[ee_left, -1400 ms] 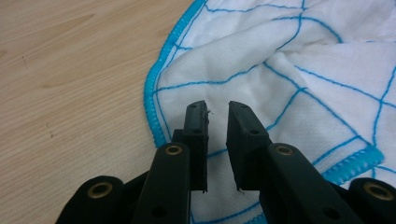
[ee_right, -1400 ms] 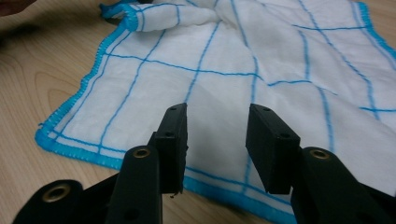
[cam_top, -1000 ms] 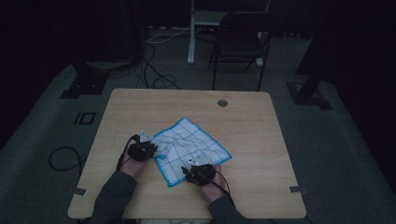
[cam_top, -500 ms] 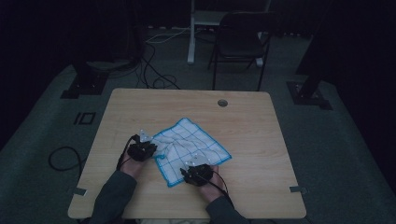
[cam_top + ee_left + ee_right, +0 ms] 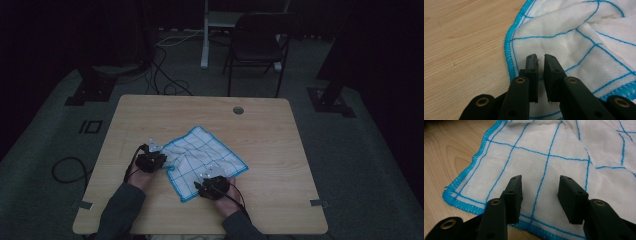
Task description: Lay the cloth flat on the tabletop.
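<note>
**Two grippers at the near edge of a blue-checked cloth**

Left gripper [image 5: 541,58] has its jaws drawn nearly together over the cloth [image 5: 579,50], with only a narrow slit between the pads; they have just been closing. Whether a pinch of fabric sits in that slit cannot be told from the left gripper view (the pads look bare at the tips, and the weave lies flat under them). Just left of these jaws runs the cloth's stitched blue border, and beyond it the bare wooden table [image 5: 461,45].

Right gripper [image 5: 540,186] stands with its jaws well apart above the cloth [image 5: 544,152], one blue grid line running between them. Nothing is clamped there. The cloth's corner lies just left of this gripper, its hem thick and bright blue.

From the high view the cloth [image 5: 205,150] lies spread, slightly rumpled, on the table [image 5: 270,130], turned like a diamond. At its left corner is the left gripper [image 5: 159,159]; at its near edge is the right gripper [image 5: 207,181]. Both forearms come in from the table's near side. Beyond the far side of the table stands a dark chair [image 5: 257,45].
</note>
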The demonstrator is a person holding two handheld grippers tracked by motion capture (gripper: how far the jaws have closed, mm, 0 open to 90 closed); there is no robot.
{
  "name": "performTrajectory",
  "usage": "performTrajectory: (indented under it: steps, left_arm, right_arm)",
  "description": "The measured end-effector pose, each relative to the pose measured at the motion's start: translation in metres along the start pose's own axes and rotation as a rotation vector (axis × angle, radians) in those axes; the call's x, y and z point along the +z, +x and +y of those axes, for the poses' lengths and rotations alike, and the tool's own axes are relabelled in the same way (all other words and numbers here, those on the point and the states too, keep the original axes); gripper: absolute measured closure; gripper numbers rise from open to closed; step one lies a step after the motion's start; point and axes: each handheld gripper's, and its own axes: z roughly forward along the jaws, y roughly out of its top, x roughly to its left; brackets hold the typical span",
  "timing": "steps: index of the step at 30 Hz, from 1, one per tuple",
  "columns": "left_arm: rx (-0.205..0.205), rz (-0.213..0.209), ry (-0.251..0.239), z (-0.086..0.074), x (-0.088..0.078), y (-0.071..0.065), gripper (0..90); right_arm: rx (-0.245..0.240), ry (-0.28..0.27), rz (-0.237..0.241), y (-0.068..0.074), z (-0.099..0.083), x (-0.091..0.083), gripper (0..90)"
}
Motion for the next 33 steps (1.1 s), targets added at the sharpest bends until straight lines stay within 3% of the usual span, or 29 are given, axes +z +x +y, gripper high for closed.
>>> performTrajectory:
  steps: [16, 33]
  left_arm:
    - [-0.006, 0.004, -0.001, -0.005, -0.004, 0.005, 82.2]
    - [-0.007, 0.004, -0.004, -0.015, -0.013, 0.000, 82.2]
  right_arm:
    - [0.008, 0.012, 0.004, -0.006, -0.006, -0.008, 54.6]
    - [0.029, 0.025, -0.009, -0.016, -0.014, -0.020, 55.2]
